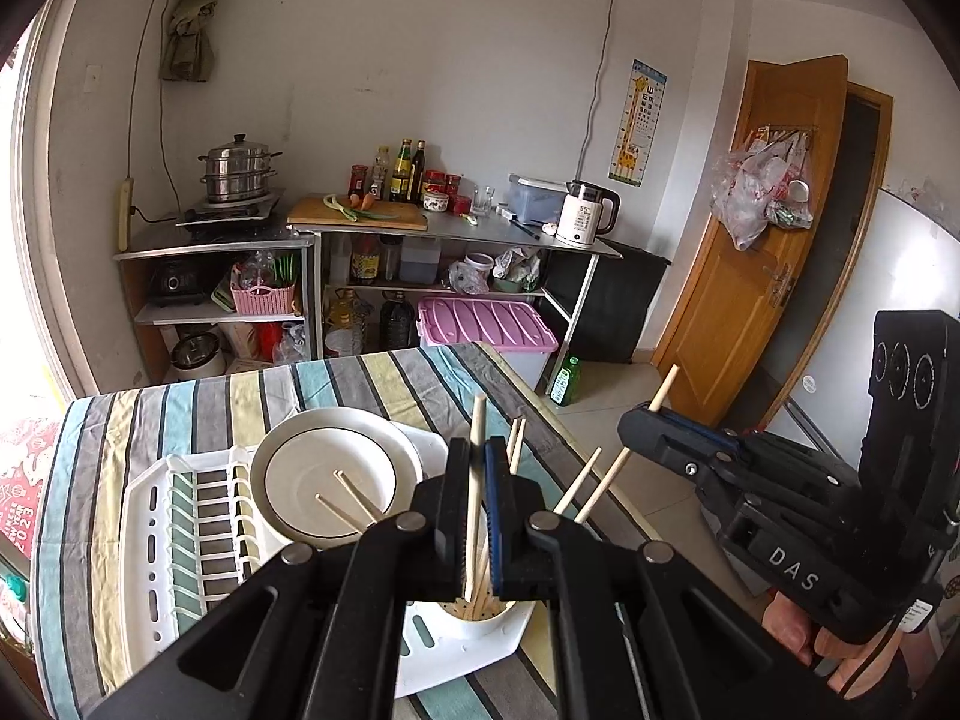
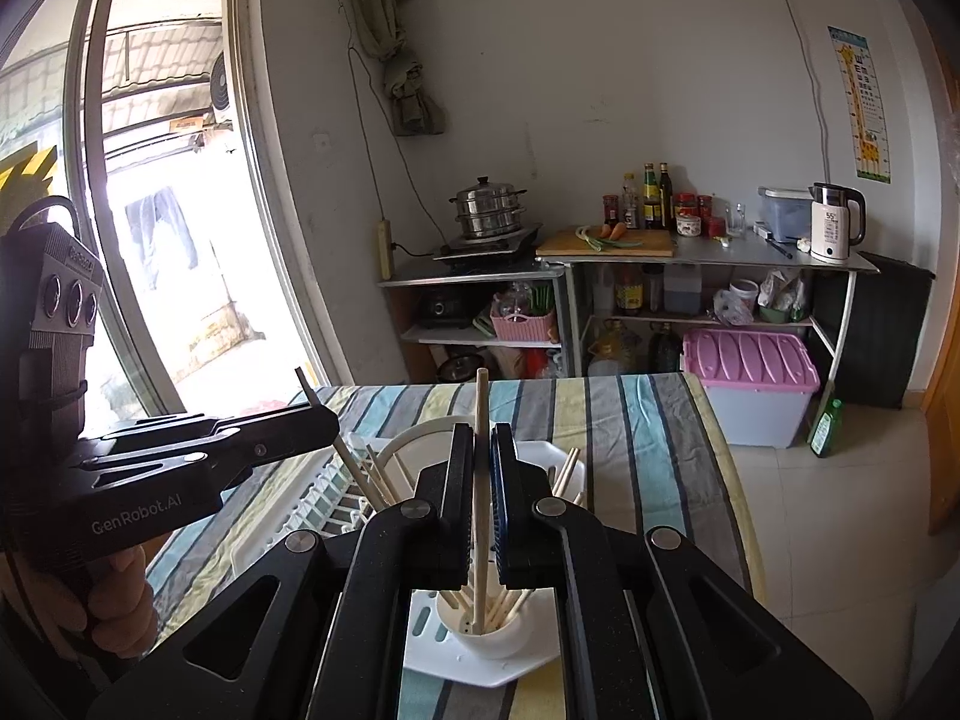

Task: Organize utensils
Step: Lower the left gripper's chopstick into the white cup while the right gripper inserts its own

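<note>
In the left wrist view, the left gripper is seen closest, its jaws closed on a single wooden chopstick that is held nearly upright, its lower end reaching into the white utensil cup directly below. Several more chopsticks are stood loosely in that cup, their tops fanned outward. The cup is seated in the near corner of a white dish rack, which is set on a table covered by a striped tablecloth. A white plate with a dark rim line is leaned in the rack just behind the cup.

In the right wrist view, the right gripper is likewise clamped on its own chopstick, held upright with its lower tip inside the same cup among the other sticks. The left gripper is seen from the side at the left of this view, and a stick is pinched at its tip.

Farther back, against the wall, a metal shelving counter is seen, on which a wooden cutting board, a steamer pot and a white electric kettle are placed. A pink-lidded storage bin is set on the floor beneath it.
</note>
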A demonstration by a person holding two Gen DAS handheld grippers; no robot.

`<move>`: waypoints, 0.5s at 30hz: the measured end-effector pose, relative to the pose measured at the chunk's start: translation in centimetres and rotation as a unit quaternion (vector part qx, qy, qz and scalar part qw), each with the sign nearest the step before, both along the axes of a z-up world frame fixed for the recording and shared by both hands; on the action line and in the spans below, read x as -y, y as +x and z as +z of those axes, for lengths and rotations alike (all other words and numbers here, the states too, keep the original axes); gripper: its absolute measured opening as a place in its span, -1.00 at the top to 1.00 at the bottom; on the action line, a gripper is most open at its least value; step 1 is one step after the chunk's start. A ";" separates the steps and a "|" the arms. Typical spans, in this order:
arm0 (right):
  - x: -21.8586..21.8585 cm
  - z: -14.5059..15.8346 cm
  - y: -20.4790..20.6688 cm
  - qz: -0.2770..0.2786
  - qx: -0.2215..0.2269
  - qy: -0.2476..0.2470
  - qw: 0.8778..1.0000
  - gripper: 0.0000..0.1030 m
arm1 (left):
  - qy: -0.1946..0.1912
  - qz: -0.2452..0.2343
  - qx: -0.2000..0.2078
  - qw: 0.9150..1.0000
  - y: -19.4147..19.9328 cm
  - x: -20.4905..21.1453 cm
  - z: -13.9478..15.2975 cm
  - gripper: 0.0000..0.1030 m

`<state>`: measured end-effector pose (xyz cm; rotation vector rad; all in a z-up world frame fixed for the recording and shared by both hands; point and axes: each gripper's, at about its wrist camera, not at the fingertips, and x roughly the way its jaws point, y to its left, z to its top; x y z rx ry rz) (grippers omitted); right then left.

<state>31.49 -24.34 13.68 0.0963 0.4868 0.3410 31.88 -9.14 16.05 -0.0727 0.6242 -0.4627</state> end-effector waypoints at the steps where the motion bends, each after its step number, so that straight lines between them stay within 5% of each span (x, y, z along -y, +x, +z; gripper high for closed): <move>1: 0.0 -0.3 0.3 0.000 -0.002 0.001 1.000 0.90 | -0.001 0.000 -0.004 1.000 0.3 0.0 -0.3 0.89; 15: -0.1 -5.2 3.2 -0.006 -0.055 -0.005 0.998 0.90 | 0.011 0.012 -0.061 0.998 2.3 -0.3 -6.0 0.90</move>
